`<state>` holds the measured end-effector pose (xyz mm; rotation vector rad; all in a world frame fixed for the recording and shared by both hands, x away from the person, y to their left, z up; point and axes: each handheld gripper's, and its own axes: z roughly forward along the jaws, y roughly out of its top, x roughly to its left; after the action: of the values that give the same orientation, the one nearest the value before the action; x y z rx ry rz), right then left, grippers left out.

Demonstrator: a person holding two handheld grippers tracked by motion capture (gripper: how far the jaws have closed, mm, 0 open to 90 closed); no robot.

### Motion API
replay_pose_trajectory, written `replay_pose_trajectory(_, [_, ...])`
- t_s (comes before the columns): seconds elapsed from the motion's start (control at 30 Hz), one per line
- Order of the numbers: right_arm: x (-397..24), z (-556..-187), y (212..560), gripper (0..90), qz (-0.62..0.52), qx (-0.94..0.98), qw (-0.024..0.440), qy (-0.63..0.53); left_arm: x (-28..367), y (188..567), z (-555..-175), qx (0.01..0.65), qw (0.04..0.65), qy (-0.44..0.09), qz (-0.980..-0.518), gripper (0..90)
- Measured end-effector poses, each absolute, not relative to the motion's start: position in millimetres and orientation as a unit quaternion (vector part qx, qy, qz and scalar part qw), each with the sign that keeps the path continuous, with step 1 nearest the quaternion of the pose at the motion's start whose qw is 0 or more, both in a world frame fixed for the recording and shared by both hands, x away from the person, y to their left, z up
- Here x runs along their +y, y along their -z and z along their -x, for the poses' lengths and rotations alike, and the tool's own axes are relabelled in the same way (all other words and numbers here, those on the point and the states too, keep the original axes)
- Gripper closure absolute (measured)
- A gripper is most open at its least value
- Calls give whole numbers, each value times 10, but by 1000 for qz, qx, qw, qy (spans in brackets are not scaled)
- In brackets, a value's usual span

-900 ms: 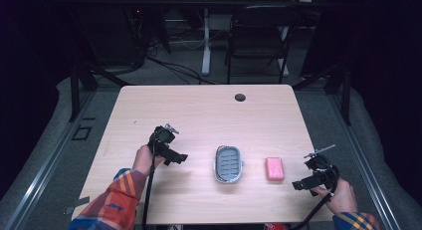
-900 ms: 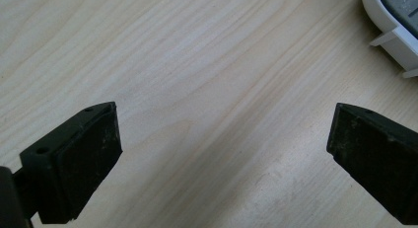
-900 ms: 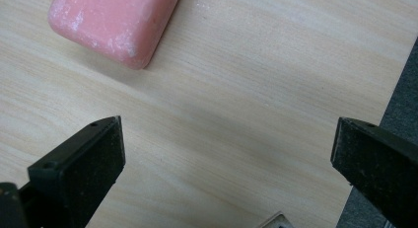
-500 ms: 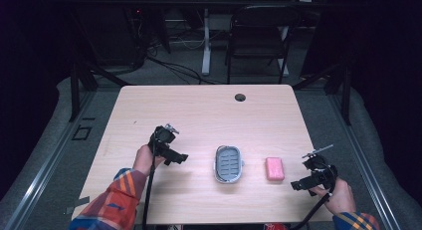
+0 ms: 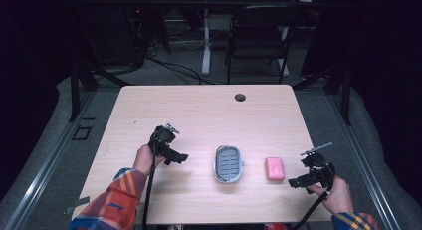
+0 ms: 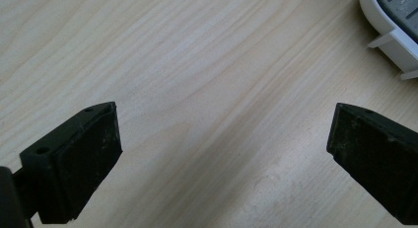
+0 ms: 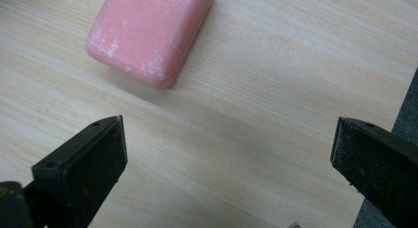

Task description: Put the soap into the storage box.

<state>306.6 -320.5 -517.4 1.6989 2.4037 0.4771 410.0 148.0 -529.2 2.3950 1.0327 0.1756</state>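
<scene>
A pink bar of soap (image 5: 274, 168) lies flat on the wooden table (image 5: 209, 110), right of a white oval soap dish (image 5: 228, 164) with a grey ribbed insert. My right gripper (image 5: 297, 182) hovers just right of the soap, open, nothing between its jaws; in the right gripper view the soap (image 7: 150, 33) lies ahead at upper left of the jaws (image 7: 226, 169). My left gripper (image 5: 176, 159) is open over bare wood left of the dish; the dish's rim (image 6: 394, 35) shows at the upper right of the left gripper view.
A round cable hole (image 5: 240, 97) sits near the table's far edge. The table's right edge (image 7: 406, 109) runs close beside the right gripper. A folding chair (image 5: 259, 41) and cables stand beyond the table.
The right gripper has edged slightly left toward the soap. The left gripper has held still.
</scene>
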Motion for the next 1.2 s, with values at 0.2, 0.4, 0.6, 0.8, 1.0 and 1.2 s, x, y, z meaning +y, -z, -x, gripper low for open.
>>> replay_pose_trajectory(0.2, [-3146,-3099,5130,5,-562,808,74,-162,1484,5296,-4102,382,262,-65,-884,0])
replay_pose_trajectory(0.4, [-3086,-3144,5131,0,-559,809,73,-169,1480,5302,-4107,382,261,-63,-884,0])
replay_pose_trajectory(0.6, [-3067,-3175,5113,0,-560,806,68,-176,1481,5305,-4110,383,261,-63,-884,0])
replay_pose_trajectory(0.8, [-3052,-3232,5095,0,-568,799,71,-186,1477,5304,-4109,382,260,-63,-885,0])
replay_pose_trajectory(1.0, [-2960,-3344,5100,0,-565,802,71,-178,1482,5304,-4110,383,261,-63,-884,0])
replay_pose_trajectory(1.2, [-2904,-3412,5108,0,-567,803,69,-173,1481,5304,-4110,383,261,-63,-884,0])
